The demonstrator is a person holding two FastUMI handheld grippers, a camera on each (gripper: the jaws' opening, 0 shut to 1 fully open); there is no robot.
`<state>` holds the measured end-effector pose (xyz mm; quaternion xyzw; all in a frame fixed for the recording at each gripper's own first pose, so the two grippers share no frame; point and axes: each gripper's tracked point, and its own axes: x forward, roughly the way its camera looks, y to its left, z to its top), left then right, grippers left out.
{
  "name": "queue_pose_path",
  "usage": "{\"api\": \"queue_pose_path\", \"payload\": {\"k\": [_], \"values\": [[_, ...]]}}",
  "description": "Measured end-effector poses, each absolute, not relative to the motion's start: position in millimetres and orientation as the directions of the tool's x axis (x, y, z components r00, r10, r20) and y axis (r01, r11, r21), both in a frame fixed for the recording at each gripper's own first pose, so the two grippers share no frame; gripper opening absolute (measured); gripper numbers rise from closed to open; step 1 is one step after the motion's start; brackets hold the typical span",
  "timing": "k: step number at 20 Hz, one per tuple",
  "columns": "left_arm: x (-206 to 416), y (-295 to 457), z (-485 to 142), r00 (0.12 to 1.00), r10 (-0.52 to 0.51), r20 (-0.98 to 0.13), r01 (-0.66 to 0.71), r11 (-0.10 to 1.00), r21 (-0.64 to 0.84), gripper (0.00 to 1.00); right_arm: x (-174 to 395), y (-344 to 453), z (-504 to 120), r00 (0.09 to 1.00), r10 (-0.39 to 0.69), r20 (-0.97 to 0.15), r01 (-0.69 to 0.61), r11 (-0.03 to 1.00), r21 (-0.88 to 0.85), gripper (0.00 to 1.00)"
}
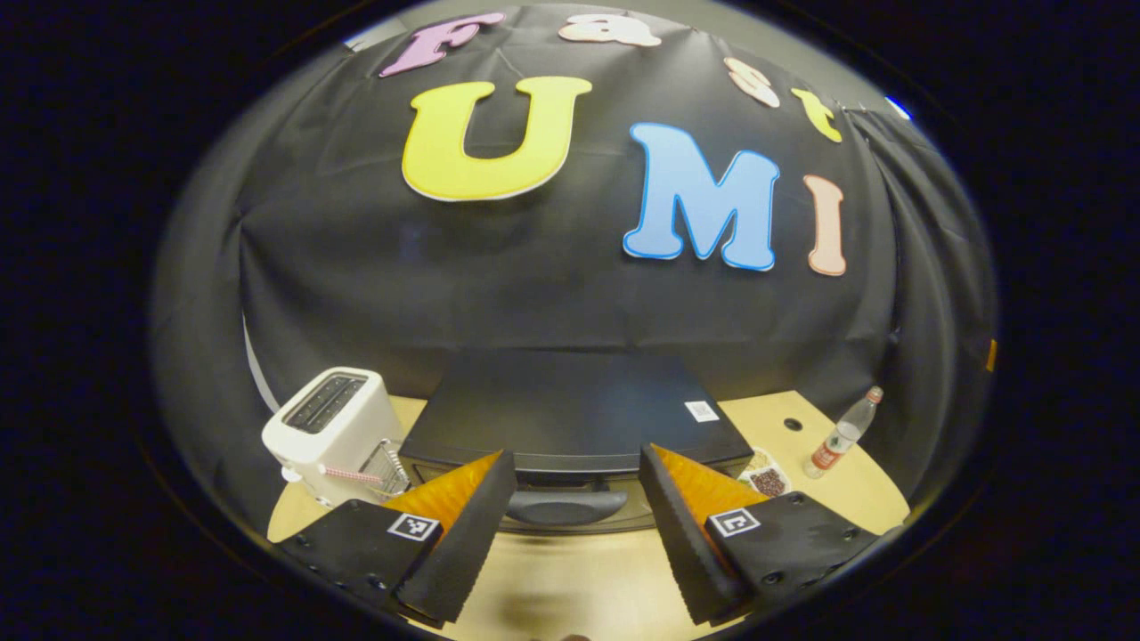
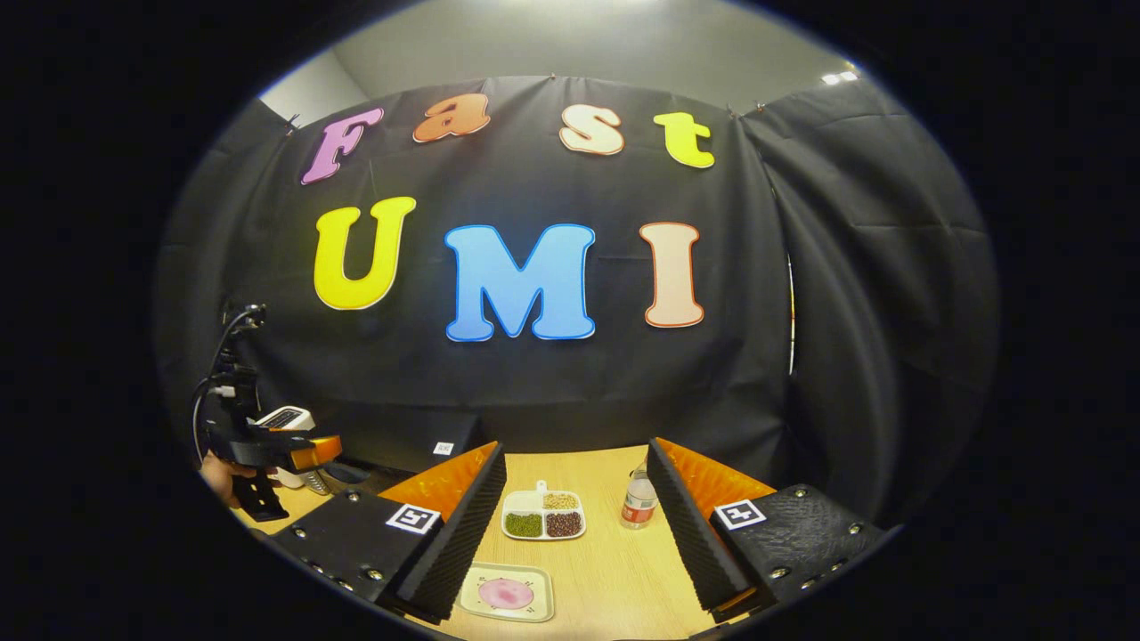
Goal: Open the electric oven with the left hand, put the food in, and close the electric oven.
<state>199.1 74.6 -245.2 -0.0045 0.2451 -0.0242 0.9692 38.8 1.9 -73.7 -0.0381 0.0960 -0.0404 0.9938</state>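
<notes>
Left tool [image 1: 577, 521], fingers spread wide and holding nothing, faces the handle [image 1: 565, 507] of the closed black electric oven [image 1: 570, 418] on the tabletop [image 1: 802, 427], beside a white toaster [image 1: 331, 432]. Right tool [image 2: 574, 525], likewise wide apart and empty, hangs above the pink food [image 2: 505, 593] on its tray [image 2: 534, 605], near a divided dish [image 2: 544, 515] and bottle [image 2: 638, 500].

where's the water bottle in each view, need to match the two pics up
Left gripper view: the water bottle stands at the far right of the table, right of the electric oven and the divided dish.
Right gripper view: the bottle stands near bottom centre, just inside the right finger, right of the divided dish.
Shared landmark: the divided dish of beans, beside the bottle in both.
</notes>
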Motion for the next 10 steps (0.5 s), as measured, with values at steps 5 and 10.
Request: {"api": "queue_pose_path", "payload": {"k": [5, 10], "values": [[217.0, 79.9, -280.6, 0.86, -0.045, -0.509, 0.057, 0.998, 0.007, 0.94, 44.0, 3.8, -75.0, 0.976, -0.105, -0.192, 0.089, 0.992, -0.089, 0.96], [218.2, 88.7, -306.6, 0.832, -0.019, -0.554, 0.041, 0.999, 0.027, 0.97, 49.2, 6.9, -78.0, 0.974, -0.106, -0.2, 0.089, 0.992, -0.092, 0.96]]}}
